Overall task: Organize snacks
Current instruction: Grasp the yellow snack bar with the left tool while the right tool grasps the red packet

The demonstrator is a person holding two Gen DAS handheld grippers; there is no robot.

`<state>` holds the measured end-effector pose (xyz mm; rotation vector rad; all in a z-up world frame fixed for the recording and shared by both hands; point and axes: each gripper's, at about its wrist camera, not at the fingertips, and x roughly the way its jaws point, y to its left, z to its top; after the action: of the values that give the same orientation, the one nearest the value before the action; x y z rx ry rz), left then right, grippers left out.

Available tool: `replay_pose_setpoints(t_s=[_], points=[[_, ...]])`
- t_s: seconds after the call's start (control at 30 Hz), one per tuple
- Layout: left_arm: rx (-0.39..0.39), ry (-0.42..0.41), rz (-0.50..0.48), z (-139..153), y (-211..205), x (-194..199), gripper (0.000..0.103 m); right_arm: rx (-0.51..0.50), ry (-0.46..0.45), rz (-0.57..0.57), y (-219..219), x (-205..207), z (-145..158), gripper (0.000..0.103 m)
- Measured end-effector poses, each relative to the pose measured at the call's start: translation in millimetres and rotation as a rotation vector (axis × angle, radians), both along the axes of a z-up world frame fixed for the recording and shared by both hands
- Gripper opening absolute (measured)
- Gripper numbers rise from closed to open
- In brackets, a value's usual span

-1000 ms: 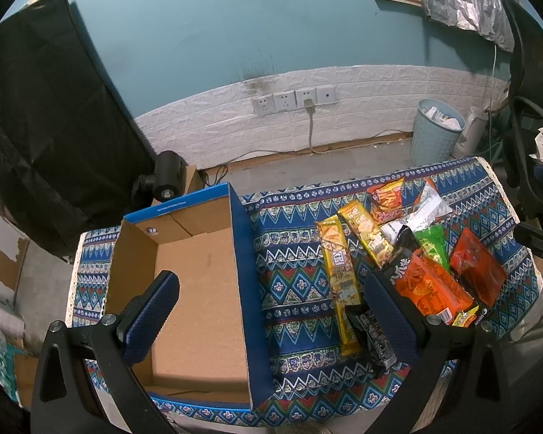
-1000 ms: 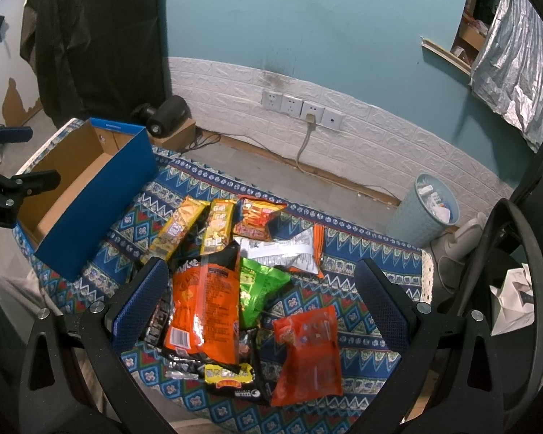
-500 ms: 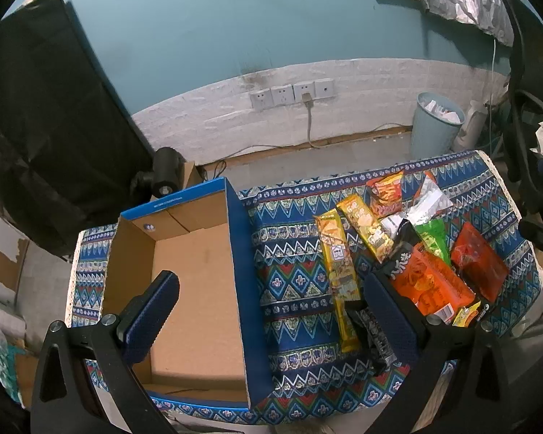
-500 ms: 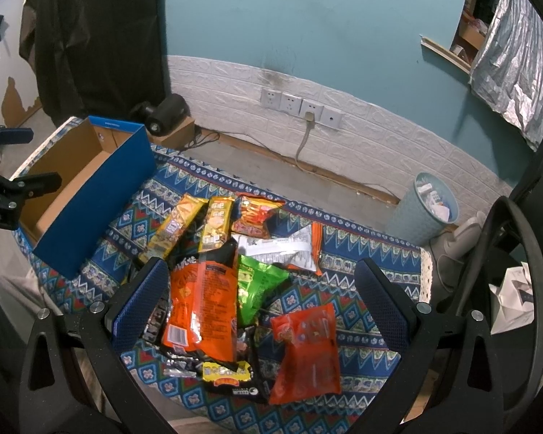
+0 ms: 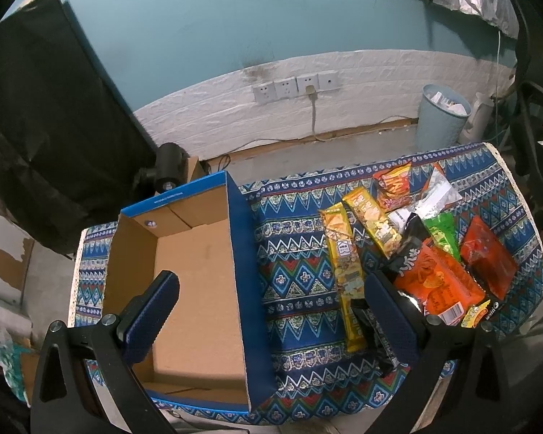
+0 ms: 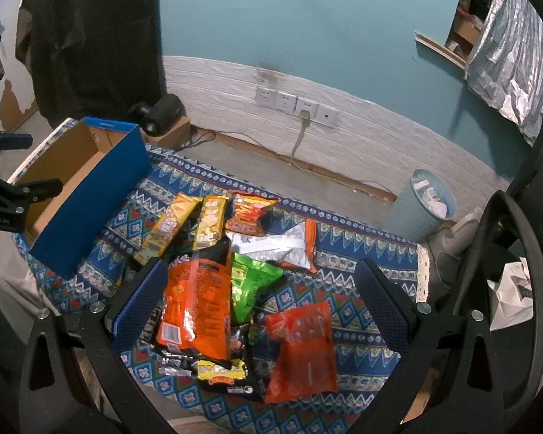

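Note:
An open blue cardboard box point(image 5: 235, 253) with a bare brown inside stands on the left of a patterned cloth point(image 5: 300, 271); it also shows in the right wrist view point(image 6: 101, 188). Several snack packets lie in a heap to its right: a large orange bag point(image 6: 195, 296), a green bag point(image 6: 249, 282), a red-orange bag point(image 6: 304, 347), two long yellow packs point(image 5: 344, 271) point(image 6: 210, 224), a silver bag point(image 6: 275, 246). My left gripper point(image 5: 271, 311) is open and empty above the box's right wall. My right gripper point(image 6: 260, 303) is open and empty above the heap.
A light blue waste bin point(image 6: 423, 206) stands on the floor beyond the cloth, at right. A black office chair point(image 6: 517, 253) is at the far right. A black lamp-like object point(image 5: 166, 170) sits behind the box. Wall sockets point(image 5: 293, 86) with a cable are on the white wall.
Both grippers have shifted only slightly; the left wrist view has crept a little toward the table. Nothing was picked up or moved.

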<state>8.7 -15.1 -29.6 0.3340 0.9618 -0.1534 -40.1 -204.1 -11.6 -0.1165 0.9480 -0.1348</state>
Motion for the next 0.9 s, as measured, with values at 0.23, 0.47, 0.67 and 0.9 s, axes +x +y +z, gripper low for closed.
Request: replay_pose_setpoints(t_s=[0.23, 0.47, 0.67, 0.9], points=[[0.01, 0.047, -0.001, -17.1, -5.7, 12.7, 0.103, -0.005, 0.038, -0.012, -14.2, 8.0, -9.2, 0.101], [0.014, 0.115, -0.02, -42.6, -16.9, 30.5, 0.103, 0.013, 0.12, -0.038, -42.1, 21.4, -31.4, 0.101], [0.049, 0.144, -0.042, -64.2, -28.0, 41.1, 0.103, 0.032, 0.201, -0.063, -65.1, 23.8, -57.2, 0.101], [-0.008, 0.245, 0.01, -92.6, -25.9, 60.3, 0.103, 0.069, 0.325, -0.107, -91.6, 22.8, -104.2, 0.101]])
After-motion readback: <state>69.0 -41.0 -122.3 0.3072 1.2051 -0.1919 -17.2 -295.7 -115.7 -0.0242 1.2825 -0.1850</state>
